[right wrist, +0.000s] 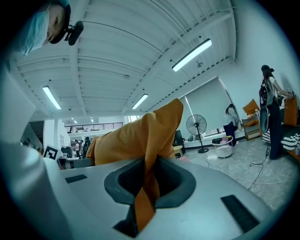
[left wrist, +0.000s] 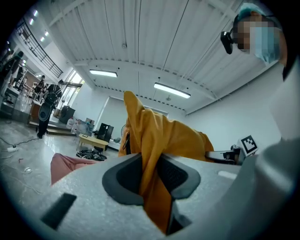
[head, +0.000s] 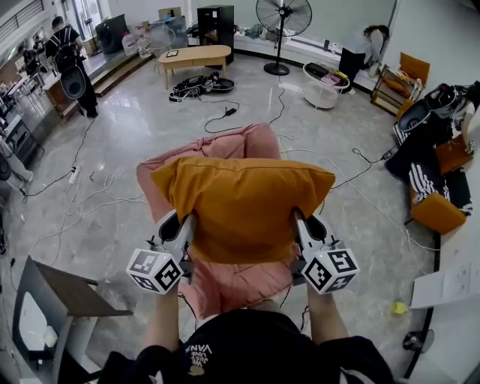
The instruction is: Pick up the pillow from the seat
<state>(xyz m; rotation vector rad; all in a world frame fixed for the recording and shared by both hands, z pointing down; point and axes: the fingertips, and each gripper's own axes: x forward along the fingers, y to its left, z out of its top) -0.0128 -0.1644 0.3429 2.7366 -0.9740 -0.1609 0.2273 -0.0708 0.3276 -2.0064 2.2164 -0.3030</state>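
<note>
The right gripper is pinching the orange pillow, its two dark pads pressing a fold of the fabric between them. The pillow is bulging up beyond the fingertips. A standing fan is showing past them to the right, and a person is standing farther right.

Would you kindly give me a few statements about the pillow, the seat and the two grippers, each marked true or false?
1. The left gripper is clamped on the orange pillow. True.
2. The right gripper is open and empty. False: its jaws pinch the pillow's fabric too.
3. The pillow lies flat on the pink seat. False: both grippers hold it up, clear of the seat.
4. A standing fan is on the floor beyond the seat. True.
</note>
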